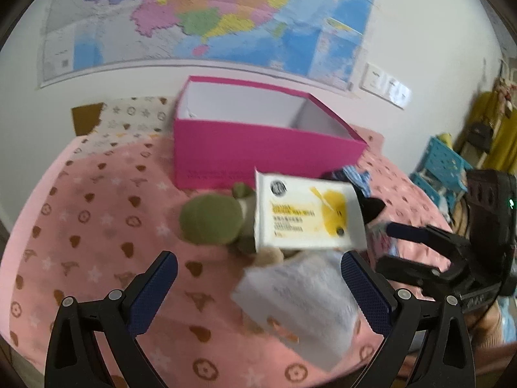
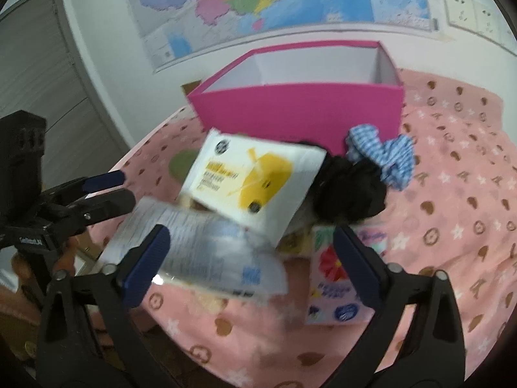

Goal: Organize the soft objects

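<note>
A heap of soft things lies on the pink bedspread point(image 1: 97, 226) in front of an open pink box point(image 1: 258, 142). It holds a green plush point(image 1: 210, 220), a white-and-yellow wipes pack point(image 1: 307, 213) tilted on top, a white soft pack point(image 1: 297, 297), a black fabric item point(image 2: 349, 190), a blue checked cloth point(image 2: 387, 158) and a floral pack point(image 2: 336, 278). My left gripper point(image 1: 258, 278) is open, its fingers either side of the white soft pack. My right gripper point(image 2: 252, 252) is open wide over the white soft pack point(image 2: 200, 252) and the wipes pack point(image 2: 252, 181), pads not touching them.
The pink box point(image 2: 290, 113) looks empty, with white inner walls. A map hangs on the wall point(image 1: 194, 16) behind. Blue crates point(image 1: 442, 168) stand off the bed's right side, a grey door point(image 2: 38, 64) to the left. Each gripper shows in the other's view: right point(image 1: 404, 247), left point(image 2: 113, 190).
</note>
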A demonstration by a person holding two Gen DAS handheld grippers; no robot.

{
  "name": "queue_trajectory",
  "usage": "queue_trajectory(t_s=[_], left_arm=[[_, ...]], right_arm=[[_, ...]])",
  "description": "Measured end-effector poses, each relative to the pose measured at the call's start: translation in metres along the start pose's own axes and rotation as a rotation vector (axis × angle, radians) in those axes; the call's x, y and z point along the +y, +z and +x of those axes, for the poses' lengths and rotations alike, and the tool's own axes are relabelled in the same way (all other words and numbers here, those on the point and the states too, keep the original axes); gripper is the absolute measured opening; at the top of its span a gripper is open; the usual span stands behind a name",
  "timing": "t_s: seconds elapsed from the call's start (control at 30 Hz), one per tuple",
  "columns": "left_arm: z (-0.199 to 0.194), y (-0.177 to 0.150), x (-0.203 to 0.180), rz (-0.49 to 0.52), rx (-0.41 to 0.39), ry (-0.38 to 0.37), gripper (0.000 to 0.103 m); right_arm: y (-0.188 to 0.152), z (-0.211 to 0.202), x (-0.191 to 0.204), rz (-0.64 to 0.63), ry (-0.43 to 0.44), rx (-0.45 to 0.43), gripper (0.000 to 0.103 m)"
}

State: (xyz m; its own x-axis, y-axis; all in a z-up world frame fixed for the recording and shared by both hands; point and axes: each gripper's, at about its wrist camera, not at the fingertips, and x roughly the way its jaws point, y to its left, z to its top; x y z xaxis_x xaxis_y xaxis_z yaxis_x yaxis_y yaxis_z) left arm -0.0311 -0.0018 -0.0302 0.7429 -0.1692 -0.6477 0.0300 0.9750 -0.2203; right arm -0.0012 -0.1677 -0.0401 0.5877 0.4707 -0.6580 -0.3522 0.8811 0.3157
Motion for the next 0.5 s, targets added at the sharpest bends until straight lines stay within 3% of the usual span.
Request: queue_trajectory(t_s=[0.17, 0.33, 0.5], left_arm=[[0.006, -0.011, 0.002, -0.005, 0.060, -0.052, 0.094], [0.012, -0.021, 0.004, -0.022, 0.117, -0.115, 0.074], [0.012, -0.021, 0.005, -0.035, 0.131, -0.130, 0.057]], right_arm=[[-0.008, 0.010, 0.003, -0.012, 0.056, 0.053, 0.084], [-0.011, 0.019, 0.006, -0.019, 0.088, 0.094, 0.084], [-0.012, 0.026, -0.001, 0.023, 0.091, 0.118, 0.084]])
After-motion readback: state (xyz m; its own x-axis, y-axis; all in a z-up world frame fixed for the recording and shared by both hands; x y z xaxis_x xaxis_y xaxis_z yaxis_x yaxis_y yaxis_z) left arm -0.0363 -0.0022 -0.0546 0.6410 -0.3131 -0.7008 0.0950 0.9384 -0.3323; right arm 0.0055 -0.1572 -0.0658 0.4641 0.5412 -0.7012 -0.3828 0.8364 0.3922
